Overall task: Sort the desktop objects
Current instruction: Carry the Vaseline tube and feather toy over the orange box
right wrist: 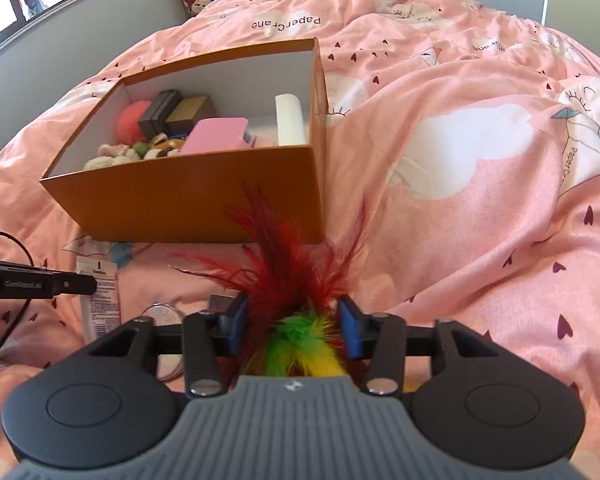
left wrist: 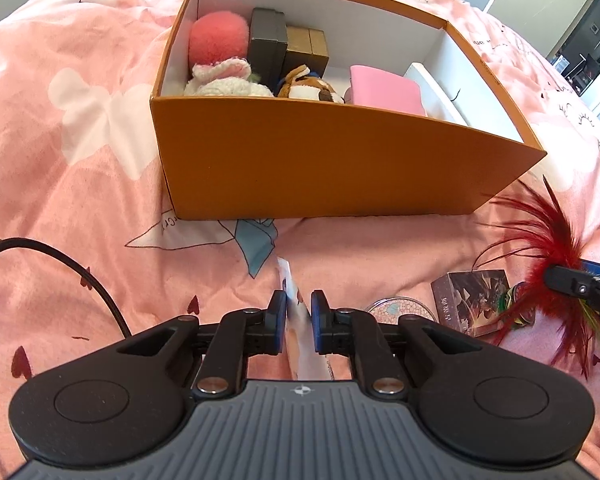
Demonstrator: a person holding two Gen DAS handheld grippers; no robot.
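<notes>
My left gripper point(left wrist: 298, 314) is shut on a thin white packet point(left wrist: 286, 278) that stands on edge between its blue pads, just above the pink bedsheet. In front of it stands the orange box point(left wrist: 320, 168), open on top. My right gripper point(right wrist: 291, 320) is open, and a red feather toy point(right wrist: 288, 268) with a green and yellow tuft lies between its fingers without being squeezed. From the right wrist I see the left gripper point(right wrist: 92, 283) at the left, on the packet point(right wrist: 102, 304). The left wrist view shows the feather toy point(left wrist: 548, 240) and the right gripper point(left wrist: 554, 280) at the far right.
The box point(right wrist: 200, 200) holds a pink plush ball point(left wrist: 218, 40), a dark case point(left wrist: 266, 44), a gold box point(left wrist: 306, 50), plush toys, a pink case point(left wrist: 384, 88) and a white item. A card box point(left wrist: 472, 300) and a round compact point(left wrist: 400, 308) lie on the sheet. A black cable point(left wrist: 80, 272) runs at the left.
</notes>
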